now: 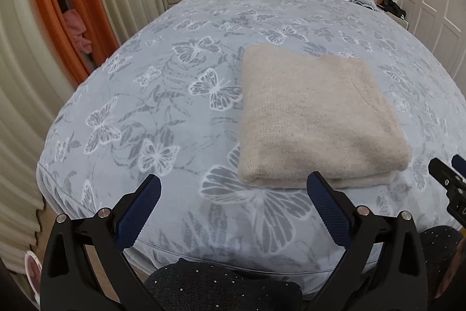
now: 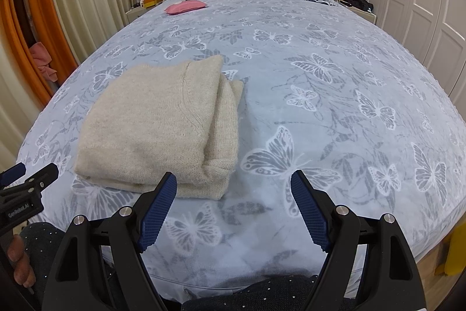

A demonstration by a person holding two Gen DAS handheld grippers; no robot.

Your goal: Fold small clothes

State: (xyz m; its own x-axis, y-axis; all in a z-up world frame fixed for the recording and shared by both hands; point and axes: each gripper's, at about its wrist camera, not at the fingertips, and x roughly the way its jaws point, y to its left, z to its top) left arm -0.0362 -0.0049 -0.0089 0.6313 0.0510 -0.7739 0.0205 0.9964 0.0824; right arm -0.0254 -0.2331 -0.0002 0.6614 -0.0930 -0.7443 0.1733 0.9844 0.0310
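**Desk:** What does the left wrist view give us?

**Operator:** A beige sweater [image 1: 317, 115] lying folded on the bed [image 1: 163, 95], a squarish stack of layers with its near edge doubled over. I judge the folding done or close to it; nothing looks loose from here. My left gripper [image 1: 234, 198] hangs over the bed's near edge with its jaws spread wide and nothing between them. The sweater sits ahead and to the right, its near edge just beyond the tip of the right-hand finger, apparently not touching. At the right border I can see part of my right gripper [image 1: 450, 179], too little to judge from this side.

**Desk:** And the right wrist view?

**Operator:** The same sweater [image 2: 157, 124], now ahead and to the left. This angle shows the folded layers stacked along its right side, with a rolled bit of knit at the near right corner. My right gripper [image 2: 233, 188] is also spread and empty; the sweater's near edge lies just past the left-hand finger. The left gripper [image 2: 27, 177] pokes in at the left border. What may be left, in my judgement, is at most squaring that corner. A pink cushion [image 2: 185, 7] lies far up the bed [image 2: 320, 95] near the pillows, well apart from it all.
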